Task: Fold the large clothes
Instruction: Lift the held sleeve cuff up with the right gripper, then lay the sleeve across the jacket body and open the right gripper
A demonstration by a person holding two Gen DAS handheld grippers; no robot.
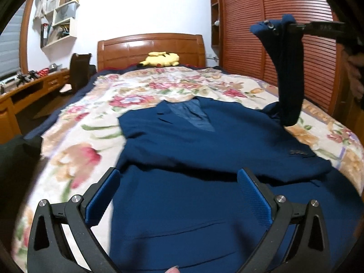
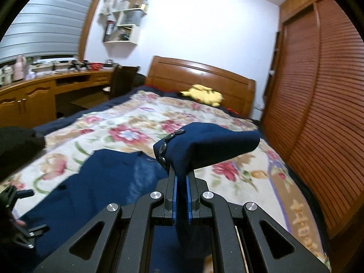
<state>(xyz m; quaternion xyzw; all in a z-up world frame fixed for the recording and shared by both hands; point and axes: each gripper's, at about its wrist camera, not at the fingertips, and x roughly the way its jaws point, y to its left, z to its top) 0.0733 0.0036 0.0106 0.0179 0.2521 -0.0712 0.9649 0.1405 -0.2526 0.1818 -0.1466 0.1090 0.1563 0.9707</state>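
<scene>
A navy blue suit jacket (image 1: 204, 145) lies front-up on the floral bed cover, collar toward the headboard. My left gripper (image 1: 179, 179) hovers open just above its lower part, nothing between the blue pads. My right gripper (image 2: 181, 179) is shut on the jacket's sleeve cuff (image 2: 204, 145), whose row of dark buttons (image 2: 169, 144) faces left. In the left wrist view that sleeve (image 1: 289, 72) hangs lifted high at the right, pinched by the right gripper (image 1: 293, 26), and drapes down to the jacket's shoulder.
The bed cover (image 1: 95, 113) spreads over a wooden bed with a headboard (image 1: 150, 50). A yellow plush toy (image 1: 161, 59) lies by the headboard. Slatted wardrobe doors (image 1: 284, 22) stand at the right; a desk (image 2: 45, 91) and chair (image 2: 122, 79) at the left.
</scene>
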